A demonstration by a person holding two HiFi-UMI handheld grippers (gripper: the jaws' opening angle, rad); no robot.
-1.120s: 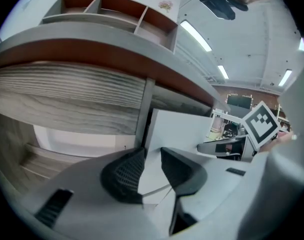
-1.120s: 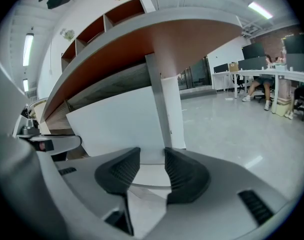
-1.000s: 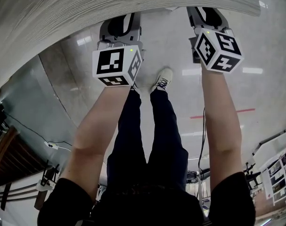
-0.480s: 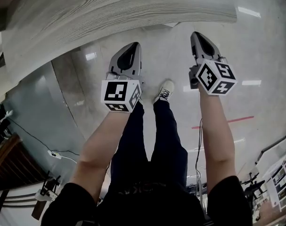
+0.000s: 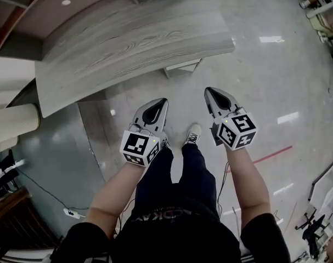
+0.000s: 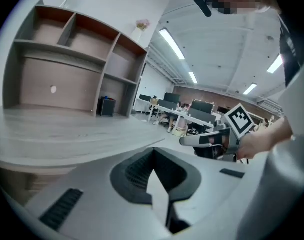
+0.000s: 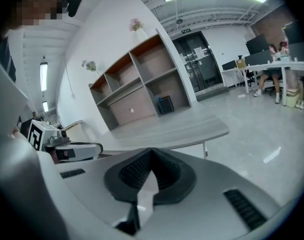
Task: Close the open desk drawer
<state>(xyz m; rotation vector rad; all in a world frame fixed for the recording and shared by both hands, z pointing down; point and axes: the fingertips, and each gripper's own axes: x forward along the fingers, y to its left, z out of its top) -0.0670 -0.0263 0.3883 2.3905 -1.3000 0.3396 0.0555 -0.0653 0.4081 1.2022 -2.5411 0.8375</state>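
The grey wood-grain desk (image 5: pixel 133 37) lies ahead, seen from above; no drawer shows in any view. My left gripper (image 5: pixel 162 101) and right gripper (image 5: pixel 208 91) hang side by side over the floor, well short of the desk's front edge, touching nothing. Both are shut with nothing between the jaws. In the left gripper view the shut left gripper (image 6: pixel 153 152) points past the desk top (image 6: pixel 66 134), with the right gripper (image 6: pixel 186 140) beside it. In the right gripper view the shut right gripper (image 7: pixel 152 152) faces the desk (image 7: pixel 182 131), the left gripper (image 7: pixel 97 148) at its side.
A brown open shelf unit (image 7: pixel 136 84) stands behind the desk. A white support (image 5: pixel 182 67) shows under the desk's edge. The person's legs and a white shoe (image 5: pixel 192 133) are below the grippers. A red floor line (image 5: pixel 270 155) runs at the right, cables (image 5: pixel 73 212) at the left.
Both grippers have drawn back from under the desk's front edge and risen towards the camera. Their tips, hidden at first, now show shut. The desk lies farther off.
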